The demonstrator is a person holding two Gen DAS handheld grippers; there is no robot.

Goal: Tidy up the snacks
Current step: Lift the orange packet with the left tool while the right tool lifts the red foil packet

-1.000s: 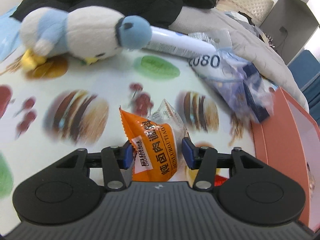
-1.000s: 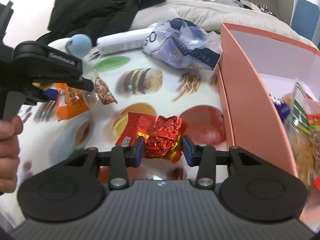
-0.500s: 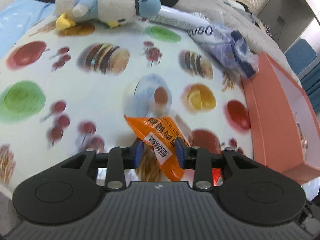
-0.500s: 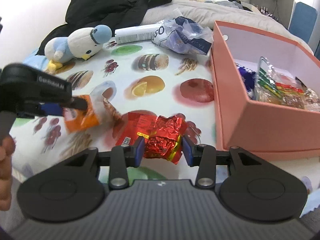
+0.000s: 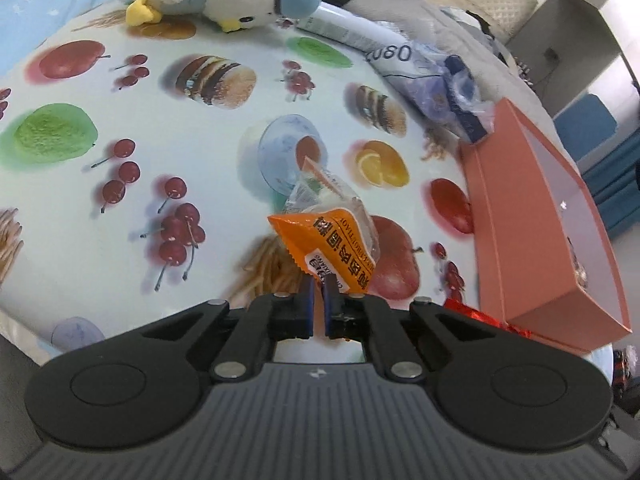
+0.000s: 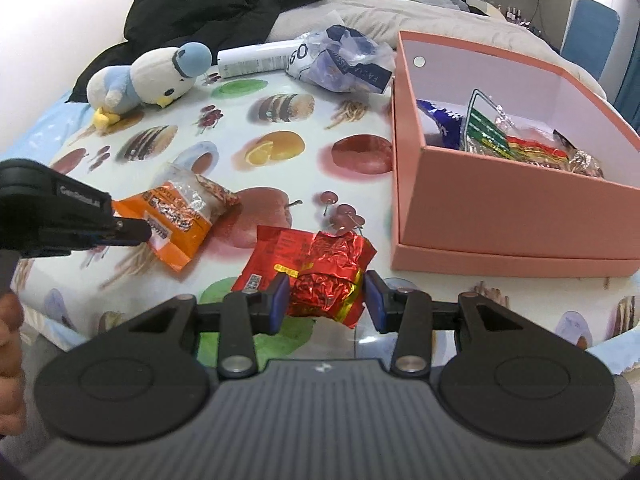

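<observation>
My left gripper (image 5: 318,296) is shut on the lower corner of an orange snack packet (image 5: 334,240), which hangs above the fruit-print tablecloth (image 5: 120,120). In the right wrist view the same left gripper (image 6: 136,232) pinches that orange packet (image 6: 176,220) at the left. My right gripper (image 6: 325,302) is shut on a crumpled red foil snack packet (image 6: 320,276), lifted off the cloth. The pink box (image 6: 500,216) stands to the right with several snack packs (image 6: 500,140) inside. It also shows at the right edge of the left wrist view as a pink box (image 5: 532,240).
A blue-and-white plush bird (image 6: 148,80) lies at the back left. Beside it are a white tube (image 6: 256,60) and a blue plastic bag (image 6: 344,64). A black jacket (image 6: 224,8) and grey bedding lie behind. A hand (image 6: 10,344) shows at the left edge.
The left jaws have closed tight on the orange packet's corner and lifted it back toward me. Both grippers pulled back; the pink box's inside came into the right view.
</observation>
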